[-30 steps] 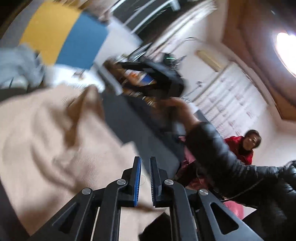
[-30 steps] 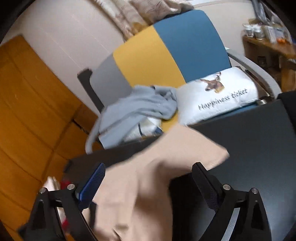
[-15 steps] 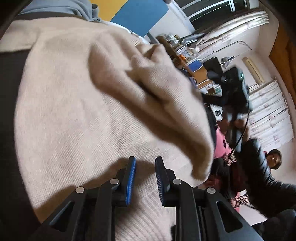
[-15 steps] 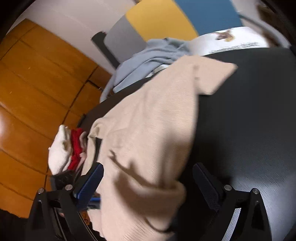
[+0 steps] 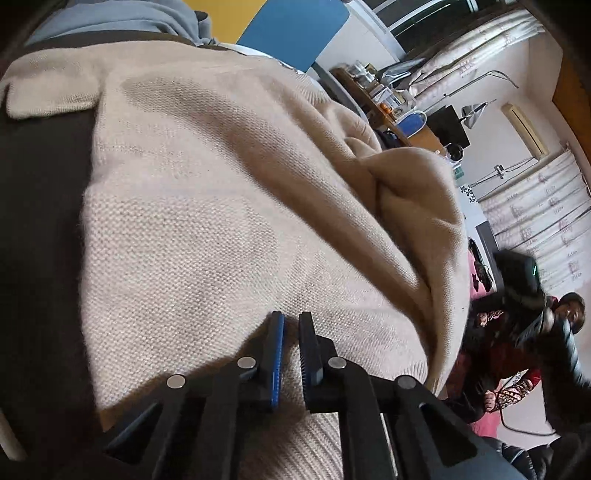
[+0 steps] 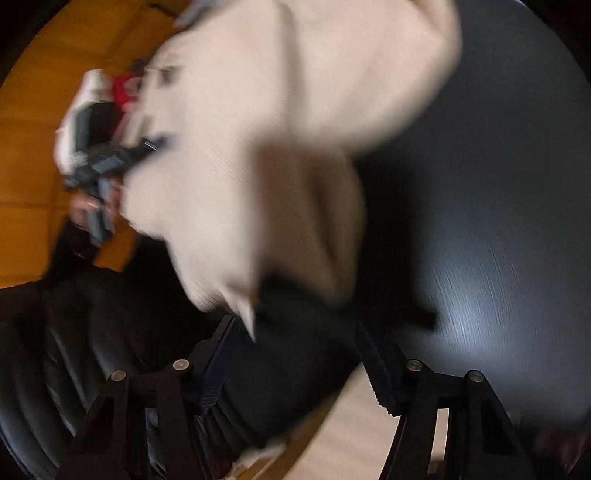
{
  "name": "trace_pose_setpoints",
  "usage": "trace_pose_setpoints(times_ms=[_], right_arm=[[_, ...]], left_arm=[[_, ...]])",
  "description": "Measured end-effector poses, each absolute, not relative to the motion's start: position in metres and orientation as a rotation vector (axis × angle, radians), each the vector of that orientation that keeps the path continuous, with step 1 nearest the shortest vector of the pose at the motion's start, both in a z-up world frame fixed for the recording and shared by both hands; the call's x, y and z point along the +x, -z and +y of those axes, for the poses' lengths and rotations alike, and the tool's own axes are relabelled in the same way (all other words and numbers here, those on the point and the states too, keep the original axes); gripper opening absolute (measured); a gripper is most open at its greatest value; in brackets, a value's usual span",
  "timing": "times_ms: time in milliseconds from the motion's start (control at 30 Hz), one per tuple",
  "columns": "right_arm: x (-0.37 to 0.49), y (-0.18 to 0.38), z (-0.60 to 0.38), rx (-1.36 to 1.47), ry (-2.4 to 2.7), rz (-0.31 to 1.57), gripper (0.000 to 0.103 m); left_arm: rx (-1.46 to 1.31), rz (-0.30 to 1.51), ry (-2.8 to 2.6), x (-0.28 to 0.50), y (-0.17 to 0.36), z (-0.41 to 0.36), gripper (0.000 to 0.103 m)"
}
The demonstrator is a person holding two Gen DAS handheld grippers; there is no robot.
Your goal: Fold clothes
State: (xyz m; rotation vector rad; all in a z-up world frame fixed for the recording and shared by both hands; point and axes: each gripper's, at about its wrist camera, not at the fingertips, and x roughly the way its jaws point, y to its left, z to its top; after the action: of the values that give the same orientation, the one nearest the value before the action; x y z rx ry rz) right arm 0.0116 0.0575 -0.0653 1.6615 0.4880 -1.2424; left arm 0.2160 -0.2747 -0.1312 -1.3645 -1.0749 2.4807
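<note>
A beige knit sweater (image 5: 221, 206) lies spread over the dark table (image 5: 40, 206), bunched into a fold at its right side. My left gripper (image 5: 291, 325) sits low over its near hem with the jaws almost together and only a narrow gap; whether cloth is pinched between them does not show. In the blurred right wrist view the same sweater (image 6: 266, 122) covers the upper middle, on the dark table (image 6: 480, 184). My right gripper (image 6: 295, 354) is open and empty, close to the sweater's near corner. The left gripper (image 6: 99, 166) shows there at the sweater's left edge.
A grey-blue garment (image 5: 122, 18) lies beyond the sweater, by a yellow and blue chair back (image 5: 295, 29). A seated person (image 5: 569, 314) and shelves are at the right. An orange wooden wall (image 6: 44, 110) is behind. My dark jacket (image 6: 92, 350) fills the lower left.
My right gripper has swung down and left towards the sweater's near corner, with heavy blur. My left gripper has stayed on the hem with its jaws slightly closer. The sweater has flattened on the table.
</note>
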Motion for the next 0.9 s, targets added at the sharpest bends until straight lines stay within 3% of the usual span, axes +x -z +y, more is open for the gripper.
trace_pose_setpoints(times_ms=[67, 167, 233, 300, 500, 567, 633, 800, 900], right_arm=[[0.013, 0.059, 0.084, 1.678, 1.324, 0.442, 0.067], [0.012, 0.035, 0.109, 1.610, 1.495, 0.323, 0.074], [0.008, 0.017, 0.107, 1.485, 1.593, 0.243, 0.090], [0.004, 0.005, 0.094, 1.353, 1.640, 0.191, 0.098], [0.010, 0.027, 0.024, 1.271, 1.523, 0.378, 0.099], [0.015, 0.041, 0.009, 1.295, 1.489, 0.441, 0.094], [0.020, 0.053, 0.004, 1.322, 1.471, 0.464, 0.082], [0.019, 0.065, 0.016, 1.370, 1.448, 0.403, 0.078], [0.018, 0.069, 0.016, 1.378, 1.438, 0.406, 0.048]], left_arm=[[-1.340, -1.124, -2.453, 0.219, 0.128, -0.280, 0.020], [-1.264, -1.162, -2.518, 0.234, 0.117, -0.293, 0.020], [-1.206, -1.186, -2.585, 0.249, 0.109, -0.302, 0.021], [-1.158, -1.160, -2.690, 0.264, 0.097, -0.310, 0.026], [-1.293, -1.130, -2.782, 0.288, 0.099, -0.320, 0.038], [-1.322, -1.141, -2.775, 0.292, 0.104, -0.318, 0.041], [-1.345, -1.136, -2.775, 0.298, 0.109, -0.317, 0.043], [-1.282, -1.213, -2.736, 0.309, 0.116, -0.316, 0.048], [-1.285, -1.236, -2.699, 0.303, 0.116, -0.312, 0.049]])
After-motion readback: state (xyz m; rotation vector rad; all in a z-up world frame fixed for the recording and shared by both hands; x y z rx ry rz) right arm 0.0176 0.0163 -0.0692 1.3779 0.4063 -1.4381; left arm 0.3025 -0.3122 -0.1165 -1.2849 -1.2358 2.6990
